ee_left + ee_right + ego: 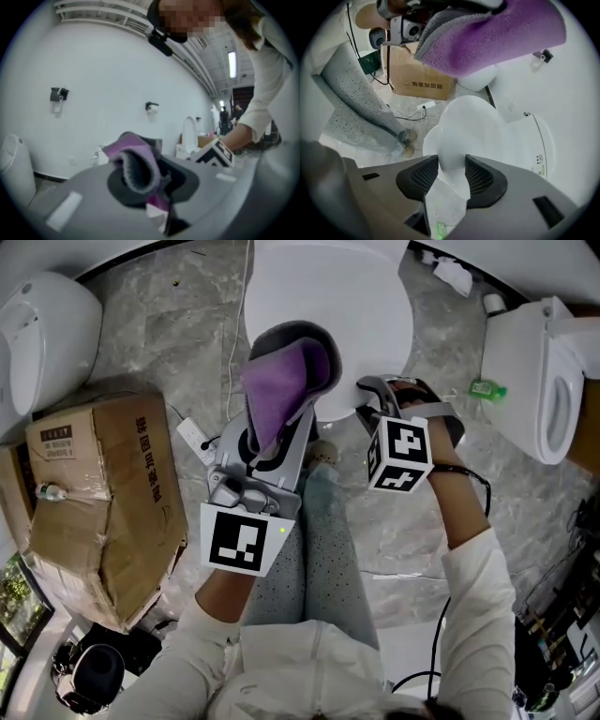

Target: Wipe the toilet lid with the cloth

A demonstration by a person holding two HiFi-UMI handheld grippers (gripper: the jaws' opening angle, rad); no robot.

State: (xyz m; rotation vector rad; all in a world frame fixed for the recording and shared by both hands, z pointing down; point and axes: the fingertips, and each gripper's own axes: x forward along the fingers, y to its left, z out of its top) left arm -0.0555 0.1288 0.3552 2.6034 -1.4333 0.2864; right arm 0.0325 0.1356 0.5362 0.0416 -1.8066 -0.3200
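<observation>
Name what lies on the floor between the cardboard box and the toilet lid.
A white power strip lies on the marble floor between the cardboard box and the toilet lid. The head view shows it.

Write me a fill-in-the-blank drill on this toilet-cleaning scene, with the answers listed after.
The left gripper is shut on a ____ cloth.
The right gripper, jaws apart, holds ____.
The toilet lid is ____ in colour.
The cardboard box stands on the ____.
Missing words: purple; nothing; white; floor.
</observation>
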